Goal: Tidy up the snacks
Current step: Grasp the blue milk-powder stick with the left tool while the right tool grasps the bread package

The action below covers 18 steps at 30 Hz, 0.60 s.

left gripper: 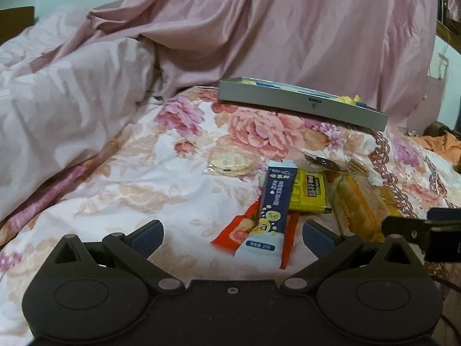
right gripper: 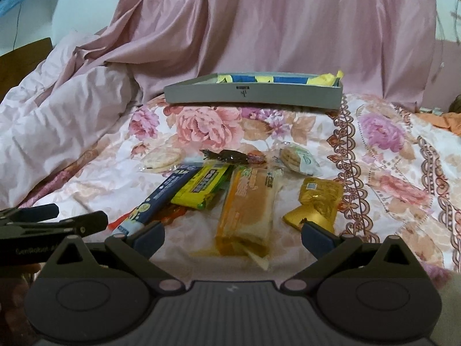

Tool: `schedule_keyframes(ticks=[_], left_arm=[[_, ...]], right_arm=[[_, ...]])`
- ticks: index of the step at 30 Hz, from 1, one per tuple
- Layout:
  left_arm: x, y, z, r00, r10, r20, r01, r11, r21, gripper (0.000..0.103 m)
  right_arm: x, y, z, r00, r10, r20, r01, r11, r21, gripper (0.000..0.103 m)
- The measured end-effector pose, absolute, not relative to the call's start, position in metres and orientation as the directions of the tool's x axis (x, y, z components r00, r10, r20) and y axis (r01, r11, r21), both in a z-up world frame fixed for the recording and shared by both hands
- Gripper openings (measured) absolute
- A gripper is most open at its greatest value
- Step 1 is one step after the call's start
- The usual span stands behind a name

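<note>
Snacks lie in a loose pile on a floral bedspread. A navy and white sachet (left gripper: 272, 213) (right gripper: 161, 196) rests on an orange packet (left gripper: 239, 230), beside a yellow packet (left gripper: 309, 191) (right gripper: 206, 186). A long orange cake bar (right gripper: 246, 210) (left gripper: 357, 204) lies right of them, then a gold packet (right gripper: 315, 201). A round rice cracker (left gripper: 230, 164) (right gripper: 161, 157), a dark candy (right gripper: 230, 155) and a biscuit pack (right gripper: 298, 158) sit farther back. A grey tray (right gripper: 253, 95) (left gripper: 299, 106) holds blue and yellow items. My left gripper (left gripper: 233, 232) is open near the sachet. My right gripper (right gripper: 232, 235) is open over the cake bar's near end.
Crumpled pink quilt (left gripper: 66, 109) rises on the left and pink fabric (right gripper: 273, 23) drapes behind the tray. Orange cloth (right gripper: 446, 122) lies at the far right. The right gripper's finger (left gripper: 409, 226) shows at the left view's right edge.
</note>
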<state>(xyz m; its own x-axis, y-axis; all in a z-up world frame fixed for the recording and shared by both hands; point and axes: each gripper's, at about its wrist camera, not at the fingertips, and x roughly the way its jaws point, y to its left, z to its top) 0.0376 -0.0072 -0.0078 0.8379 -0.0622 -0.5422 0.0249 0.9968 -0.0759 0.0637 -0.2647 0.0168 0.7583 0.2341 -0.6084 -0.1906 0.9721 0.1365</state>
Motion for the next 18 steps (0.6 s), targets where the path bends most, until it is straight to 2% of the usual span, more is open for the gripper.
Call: schedule_keyframes(ticks=[12,18], left_arm=[[0.102,-0.021,-0.017,0.774,-0.176,-0.608,0.179,0.982,-0.056,0.102],[0.130,-0.021,-0.026,0.730,-0.189,-0.657,0.186,0.980,-0.074,0.094]], right_arm=[[0.123,-0.270,-0.003,0.681,0.267,-0.682,-0.207,0.963,0.170,0.103],[0.132,-0.268,-0.013,0.661,0.266,-0.701,-0.204,0.964,0.173,0.100]])
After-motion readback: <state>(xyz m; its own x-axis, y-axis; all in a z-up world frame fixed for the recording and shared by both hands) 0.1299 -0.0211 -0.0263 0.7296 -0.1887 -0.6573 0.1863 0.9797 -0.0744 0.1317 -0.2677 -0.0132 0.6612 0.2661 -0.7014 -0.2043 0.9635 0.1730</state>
